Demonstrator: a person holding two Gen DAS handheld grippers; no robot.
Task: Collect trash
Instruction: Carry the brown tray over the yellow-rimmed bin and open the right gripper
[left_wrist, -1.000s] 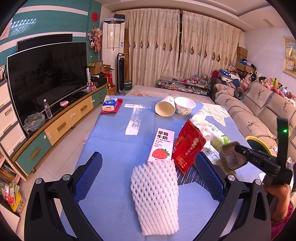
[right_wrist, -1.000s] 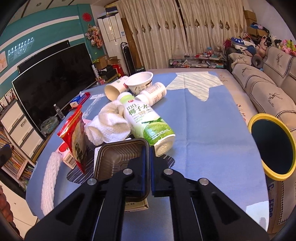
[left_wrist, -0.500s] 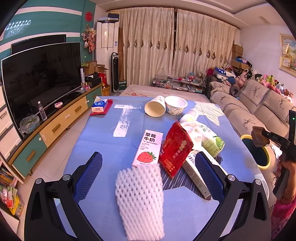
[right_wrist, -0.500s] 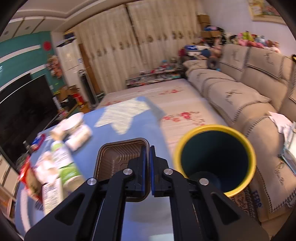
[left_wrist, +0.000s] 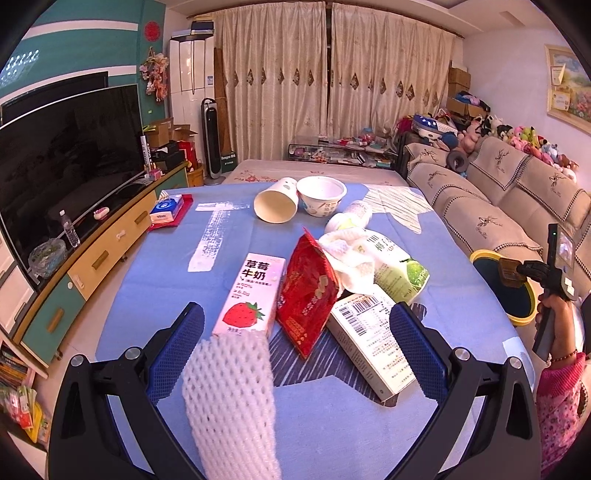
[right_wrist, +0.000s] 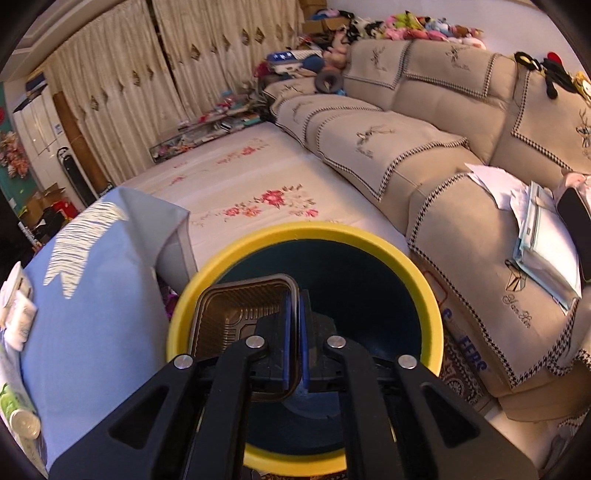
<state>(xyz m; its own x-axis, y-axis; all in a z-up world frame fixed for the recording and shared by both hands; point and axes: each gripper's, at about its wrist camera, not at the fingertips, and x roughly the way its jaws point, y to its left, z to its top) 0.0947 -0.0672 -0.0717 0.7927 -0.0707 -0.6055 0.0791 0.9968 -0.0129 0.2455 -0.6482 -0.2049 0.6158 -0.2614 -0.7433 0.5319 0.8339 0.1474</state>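
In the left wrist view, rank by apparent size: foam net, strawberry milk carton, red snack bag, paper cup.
1. Foam net, though it lies nearest the camera, which inflates it.
2. Strawberry milk carton and red snack bag: too alike to rank.
3. Paper cup, farthest away.

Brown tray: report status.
Right hand-held gripper shut on brown tray, over yellow-rimmed bin. Left hand-held gripper open, foam net between fingers. Drop path clear.

Ribbed glossy brown plastic tray (right_wrist: 240, 314)

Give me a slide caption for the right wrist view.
Right gripper shut on a brown plastic tray, held over the yellow-rimmed bin beside the sofa.
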